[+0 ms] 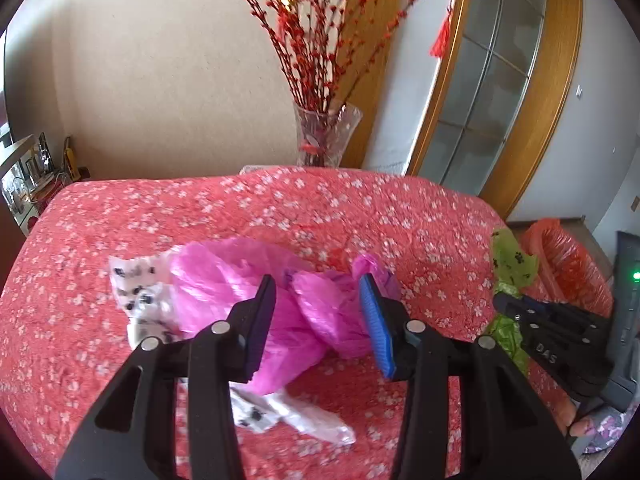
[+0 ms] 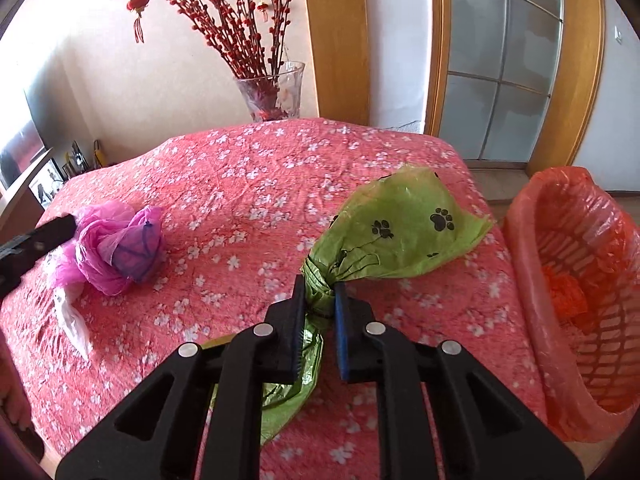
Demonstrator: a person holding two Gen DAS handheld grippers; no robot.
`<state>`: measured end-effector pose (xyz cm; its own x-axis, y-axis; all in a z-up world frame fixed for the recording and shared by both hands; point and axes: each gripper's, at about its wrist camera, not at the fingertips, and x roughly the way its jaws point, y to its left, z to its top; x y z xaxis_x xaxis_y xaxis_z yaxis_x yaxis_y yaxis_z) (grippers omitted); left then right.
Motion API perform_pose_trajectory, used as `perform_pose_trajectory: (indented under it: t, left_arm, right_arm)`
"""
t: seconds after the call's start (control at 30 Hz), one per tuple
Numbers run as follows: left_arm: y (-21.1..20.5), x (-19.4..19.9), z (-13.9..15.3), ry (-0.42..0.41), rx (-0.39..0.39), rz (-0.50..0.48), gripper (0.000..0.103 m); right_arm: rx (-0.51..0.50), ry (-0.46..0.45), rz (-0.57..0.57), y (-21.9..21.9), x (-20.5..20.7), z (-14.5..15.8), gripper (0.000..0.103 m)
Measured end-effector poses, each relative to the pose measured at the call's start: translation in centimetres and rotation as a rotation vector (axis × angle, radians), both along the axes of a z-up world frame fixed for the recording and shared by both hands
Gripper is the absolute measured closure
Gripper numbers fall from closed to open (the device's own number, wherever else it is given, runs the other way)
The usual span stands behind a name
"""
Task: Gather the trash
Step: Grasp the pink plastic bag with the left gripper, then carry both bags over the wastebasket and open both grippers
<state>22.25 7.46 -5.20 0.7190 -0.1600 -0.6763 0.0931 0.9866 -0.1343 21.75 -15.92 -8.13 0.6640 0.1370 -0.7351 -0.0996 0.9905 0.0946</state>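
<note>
1. At the left of the flowered red worktop point(image 2: 248, 184) a white paw-print bag point(image 1: 140, 304) lies crumpled, partly tucked under the pink bag point(image 1: 248, 280). If the pink one is lifted carelessly, the white one may drag along and then drop off the edge.

2. The left claw point(image 1: 320, 320) hangs over the pink bag with its jaws partly apart, gripping nothing; the plastic bulges between the pads without being pinched. A bite on the loose outer film alone could tear it or let the bundle slide out, so the twisted knot looks the safer hold.

3. Right of centre, the right claw point(image 2: 318, 312) has its jaws narrow and clamped on the twisted neck of the green paw-print bag point(image 2: 400, 232), whose open mouth flares on the far side while its tail trails towards the near edge. That thin, slick neck could slip free if swung fast.

4. At the far right, off the worktop, stands the orange basket point(image 2: 576, 280) with a thin liner. The trailing green tail might catch the rim, or the bag could land outside, if released short.
</note>
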Motion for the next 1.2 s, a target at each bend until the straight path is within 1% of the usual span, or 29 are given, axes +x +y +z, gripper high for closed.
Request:
perform_pose_trajectory:
  t: [0.17, 0.23, 0.33, 0.4, 0.5, 0.67, 0.87, 1.2]
  left_arm:
    - [-2.0, 1.1, -1.7, 0.045, 0.060, 0.000, 0.061]
    - [-2.4, 1.2, -2.0, 0.045, 0.075, -0.003, 0.069]
    - [-2.7, 1.4, -2.1, 0.040, 0.075, -0.008, 0.078]
    - [-2.9, 1.5, -2.2, 0.038, 0.074, -0.010, 0.081]
    - [-2.9, 1.3, -1.6, 0.021, 0.050, -0.022, 0.085]
    - [-3.3, 0.8, 0.2, -0.033, 0.033, -0.048, 0.086]
    - [-4.5, 0.2, 2.0, -0.076, 0.000, -0.081, 0.087]
    - [-8.4, 0.2, 4.3, -0.119, -0.059, -0.158, 0.087]
  right_arm:
    - [0.012, -0.004, -0.007, -0.8, -0.5, 0.2, 0.089]
    - [0.016, -0.005, -0.010, -1.1, -0.5, 0.2, 0.089]
    - [0.024, -0.008, -0.014, -1.5, -0.7, 0.3, 0.089]
    - [0.029, -0.014, -0.016, -1.7, -0.8, 0.4, 0.089]
    - [0.034, -0.033, -0.019, -2.0, -1.3, 1.1, 0.089]
    - [0.032, -0.077, -0.029, -2.9, -2.0, 2.7, 0.089]
    - [0.032, -0.129, -0.050, -4.4, -3.1, 4.6, 0.089]
    - [0.028, -0.198, -0.115, -8.2, -4.9, 7.0, 0.089]
